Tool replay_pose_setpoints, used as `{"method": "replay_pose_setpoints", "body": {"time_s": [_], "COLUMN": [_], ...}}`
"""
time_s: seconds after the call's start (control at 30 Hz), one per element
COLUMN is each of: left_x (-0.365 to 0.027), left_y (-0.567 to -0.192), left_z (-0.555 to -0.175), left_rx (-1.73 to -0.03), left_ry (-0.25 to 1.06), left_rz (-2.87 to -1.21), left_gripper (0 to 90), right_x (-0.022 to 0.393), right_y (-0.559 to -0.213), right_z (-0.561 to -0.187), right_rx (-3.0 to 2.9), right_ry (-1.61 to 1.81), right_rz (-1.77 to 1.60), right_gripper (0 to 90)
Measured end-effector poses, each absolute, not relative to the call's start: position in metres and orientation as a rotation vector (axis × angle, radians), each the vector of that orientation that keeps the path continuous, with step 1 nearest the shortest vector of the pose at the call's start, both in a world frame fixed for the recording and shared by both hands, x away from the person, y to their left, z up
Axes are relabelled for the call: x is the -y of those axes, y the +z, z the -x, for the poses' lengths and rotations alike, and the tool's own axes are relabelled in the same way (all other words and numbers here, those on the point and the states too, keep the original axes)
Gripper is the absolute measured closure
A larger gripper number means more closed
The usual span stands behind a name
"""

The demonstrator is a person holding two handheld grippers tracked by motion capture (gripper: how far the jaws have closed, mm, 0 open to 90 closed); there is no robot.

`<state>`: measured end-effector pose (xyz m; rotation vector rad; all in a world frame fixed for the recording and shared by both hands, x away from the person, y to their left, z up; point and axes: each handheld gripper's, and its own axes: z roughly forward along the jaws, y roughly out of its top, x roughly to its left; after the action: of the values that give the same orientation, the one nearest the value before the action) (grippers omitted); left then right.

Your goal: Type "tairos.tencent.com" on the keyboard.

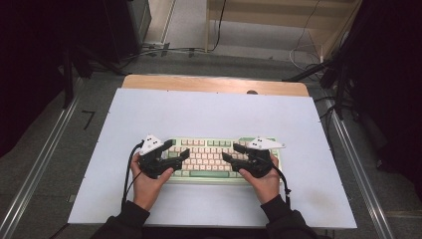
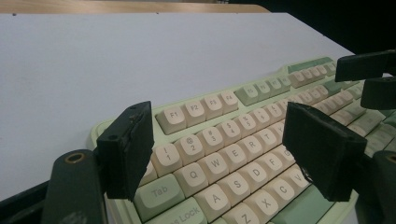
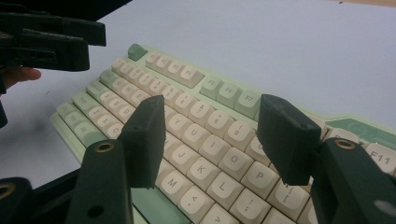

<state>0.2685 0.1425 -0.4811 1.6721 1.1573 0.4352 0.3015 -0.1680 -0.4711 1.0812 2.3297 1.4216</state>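
A keyboard [image 1: 209, 158] with cream and pale green keys lies on the white board [image 1: 209, 109], near its front edge. My left gripper [image 1: 179, 150] hovers over the keyboard's left end, jaws open with nothing between them. In the left gripper view the left gripper [image 2: 224, 144] frames the letter keys of the keyboard [image 2: 210, 105], and the right gripper [image 2: 369, 77] shows at the far right. My right gripper [image 1: 231, 152] is over the keyboard's right half, jaws wide apart and empty. The right gripper view has the right gripper [image 3: 215, 135] above the keys of the keyboard [image 3: 177, 70], with the left gripper [image 3: 51, 39] at top left.
The white board rests on a wooden table whose bare strip [image 1: 214, 83] shows at the far side. Metal rails [image 1: 45, 159] run along both sides on the grey floor. Cables [image 1: 164, 50] and dark stands lie beyond the table. Open board lies behind the keyboard.
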Motion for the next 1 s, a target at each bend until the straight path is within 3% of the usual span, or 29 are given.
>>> {"method": "replay_pose_setpoints", "body": {"time_s": [0.2, 0.33, 0.5, 0.77, 1.0], "left_x": [-0.140, -0.136, -0.129, -0.113, -0.100], "left_y": [-0.481, -0.481, -0.483, -0.488, -0.489], "left_z": [-0.268, -0.268, -0.271, -0.274, -0.283], "left_rx": [-1.149, -1.142, -1.124, -1.070, -1.067], "left_ry": [0.434, 0.452, 0.428, 0.355, 0.303], "left_rz": [-1.676, -1.692, -1.714, -1.803, -1.831], "left_gripper": [25.7, 31.2, 48.1, 87.3, 90.0], "right_x": [0.168, 0.168, 0.170, 0.178, 0.179], "right_y": [-0.471, -0.471, -0.470, -0.469, -0.469], "right_z": [-0.302, -0.302, -0.302, -0.305, -0.305], "right_rx": [-2.329, -2.330, -2.323, -2.302, -2.299], "right_ry": [1.417, 1.412, 1.410, 1.409, 1.403], "right_rz": [-1.083, -1.084, -1.091, -1.113, -1.115], "right_gripper": [40.5, 40.6, 40.7, 41.6, 42.0]}}
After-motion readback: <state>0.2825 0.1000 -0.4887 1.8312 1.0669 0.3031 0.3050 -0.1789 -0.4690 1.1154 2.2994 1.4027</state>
